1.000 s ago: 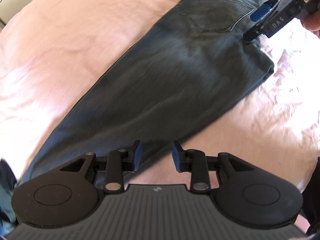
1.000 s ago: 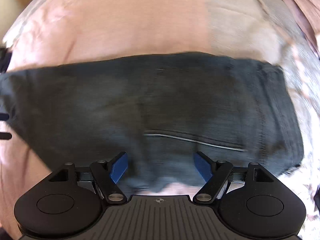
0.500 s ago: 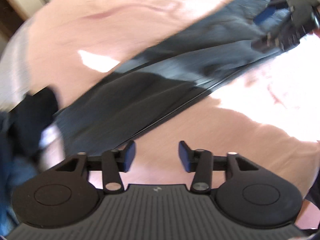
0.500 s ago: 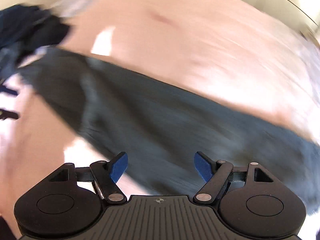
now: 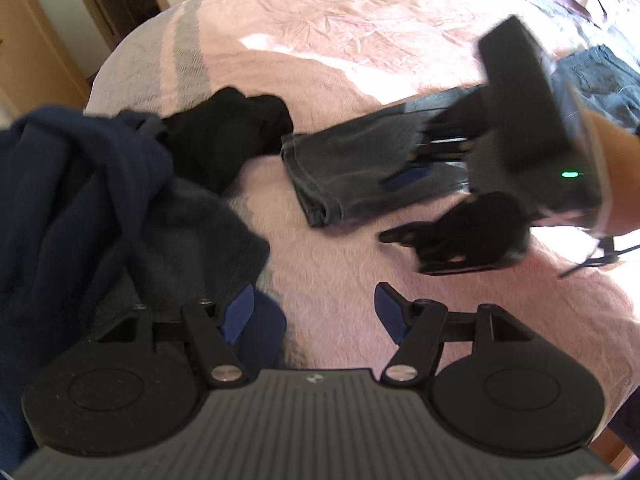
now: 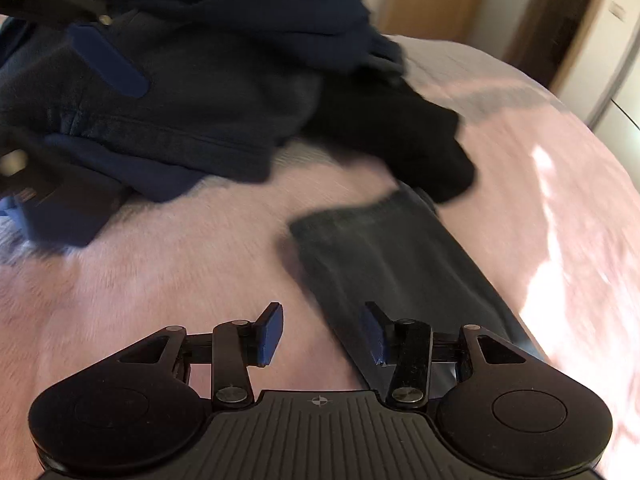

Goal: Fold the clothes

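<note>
- Up front in the left wrist view, the left gripper (image 5: 314, 312) hovers just above the pink quilted bedspread (image 5: 360, 52) with its blue-padded jaws spread wide and nothing between them.
- Its left pad sits against the edge of a crumpled navy blue hooded sweatshirt (image 5: 84, 200) heaped on the left side of the bed.
- Behind that heap lies a bunched black garment (image 5: 228, 132), touching the navy one.
- Ahead and to the right, the folded dark grey jeans (image 5: 352, 168) lie in a long narrow strip across the bedspread, hem end nearest the black garment.
- Blurred, the right gripper (image 5: 416, 200) reaches over the jeans near that hem; whether it touches them I cannot tell.
- A lighter blue denim piece (image 5: 596, 76) lies at the far right edge.

- Seen from the right wrist, the right gripper (image 6: 324, 330) has its jaws parted and empty, one pad over bare bedspread (image 6: 160, 280), the other over the jeans' (image 6: 384, 256) near edge.
- The jeans run away from the camera towards the black garment (image 6: 400, 132), which meets the sweatshirt (image 6: 192, 92).
- At top left the left gripper (image 6: 100, 56) hangs over the sweatshirt.
</note>
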Demonstrator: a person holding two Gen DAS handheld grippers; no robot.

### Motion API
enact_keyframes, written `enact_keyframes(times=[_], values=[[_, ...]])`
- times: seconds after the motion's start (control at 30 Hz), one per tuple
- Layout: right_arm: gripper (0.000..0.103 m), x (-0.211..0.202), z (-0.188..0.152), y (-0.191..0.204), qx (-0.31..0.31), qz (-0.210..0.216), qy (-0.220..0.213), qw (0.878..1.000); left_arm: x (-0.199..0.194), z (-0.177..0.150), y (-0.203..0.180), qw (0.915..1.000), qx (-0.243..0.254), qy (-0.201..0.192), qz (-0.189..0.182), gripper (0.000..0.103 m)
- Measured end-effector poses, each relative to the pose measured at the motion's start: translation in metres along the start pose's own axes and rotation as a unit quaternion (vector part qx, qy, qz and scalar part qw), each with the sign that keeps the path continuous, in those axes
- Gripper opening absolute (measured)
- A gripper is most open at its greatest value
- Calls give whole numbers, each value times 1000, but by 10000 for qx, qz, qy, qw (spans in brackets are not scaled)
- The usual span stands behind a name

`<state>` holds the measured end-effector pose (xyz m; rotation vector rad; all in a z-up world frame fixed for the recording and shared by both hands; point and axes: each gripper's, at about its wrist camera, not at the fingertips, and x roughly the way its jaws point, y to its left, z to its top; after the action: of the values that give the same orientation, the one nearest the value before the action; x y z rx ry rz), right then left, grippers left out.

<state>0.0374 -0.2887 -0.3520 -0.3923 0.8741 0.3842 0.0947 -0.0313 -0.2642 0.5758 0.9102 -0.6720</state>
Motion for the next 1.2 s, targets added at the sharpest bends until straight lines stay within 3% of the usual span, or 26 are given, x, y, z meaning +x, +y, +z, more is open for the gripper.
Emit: enact_keyframes(times=[0.1,0.17,0.2,0.23,0.33,0.5,0.67,0.77,0.8,0.9,1.03,1.2], values=[[46,17,12,6,-249,-25,-5,9997,3,-9,0,9999,-92,16,-115,63],[32,23,15,2,-217,-3,-31,9998,4,-15,0,9997,-153,27,-192,63],[14,24,17,-2,-148,49,-42,9999,5,-16,0,9996,-175,20,-216,63],[7,24,20,-4,-64,52,-76,9999,4,-16,0,9996,-182,-8,-219,63],[4,26,29,-10,181,69,-235,9995,7,-16,-1,9995,-229,-78,-225,63],[3,30,43,-20,587,114,-483,9970,18,-12,-2,9993,-269,-112,-239,63],[4,31,41,-39,791,799,-121,9936,27,0,-4,9989,-266,-205,-321,63],[6,-2,34,-56,1097,1031,-550,9871,35,12,-6,9982,-209,-369,-416,63],[9,-7,33,-63,1095,965,-650,9872,39,17,-6,9980,-184,-417,-447,63],[37,-2,32,-89,1202,755,-738,9871,54,33,-8,9969,-55,-567,-542,63],[40,37,38,-116,942,387,-581,9931,79,51,-10,9949,197,-647,-749,63],[39,89,43,-130,382,355,-194,9985,116,53,-10,9941,374,-247,-990,62]])
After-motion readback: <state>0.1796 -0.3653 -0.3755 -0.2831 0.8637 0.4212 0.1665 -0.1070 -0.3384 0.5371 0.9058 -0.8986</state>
